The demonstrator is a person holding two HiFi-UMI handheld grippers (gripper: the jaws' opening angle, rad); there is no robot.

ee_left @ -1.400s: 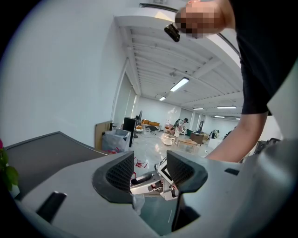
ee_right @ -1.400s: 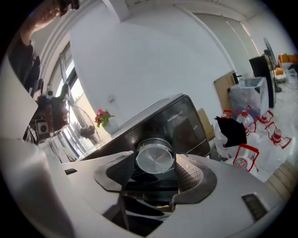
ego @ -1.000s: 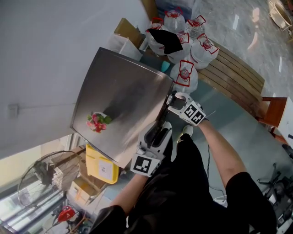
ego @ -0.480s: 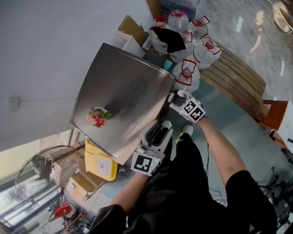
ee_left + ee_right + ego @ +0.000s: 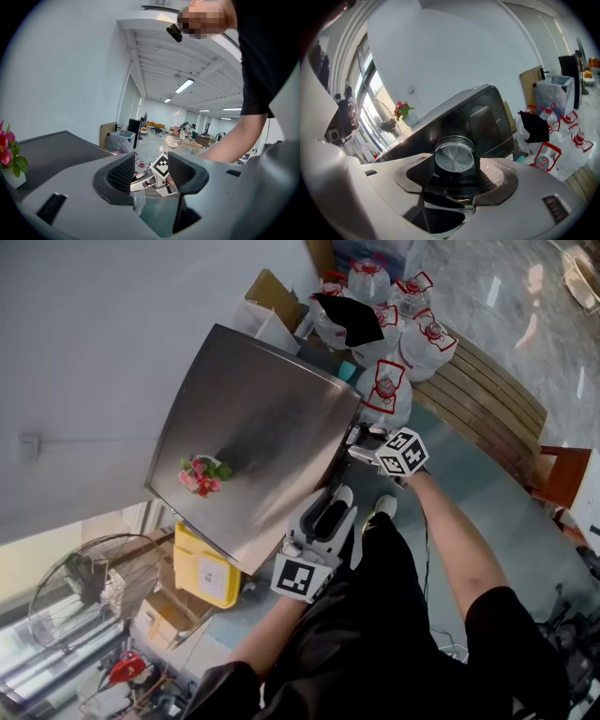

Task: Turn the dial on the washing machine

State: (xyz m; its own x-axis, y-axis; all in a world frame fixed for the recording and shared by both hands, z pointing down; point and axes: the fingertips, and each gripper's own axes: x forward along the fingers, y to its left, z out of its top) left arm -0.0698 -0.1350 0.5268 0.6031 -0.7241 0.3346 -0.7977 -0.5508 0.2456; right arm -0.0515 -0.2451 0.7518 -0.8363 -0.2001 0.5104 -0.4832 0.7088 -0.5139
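Washer top [image 5: 262, 418]: open to me, bar the flower pot [image 5: 200, 476].
Right of dial [image 5: 454, 158]: water jugs [image 5: 386, 388] crowd my right gripper [image 5: 359, 440].

bright daylight, fisheye edges, jaws blurred

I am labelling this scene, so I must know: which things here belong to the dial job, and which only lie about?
Job: washer; dial; right claw, shut on the dial.

Lying about: flowers on the washer; water jugs; yellow box; fan; left claw, open and idle.
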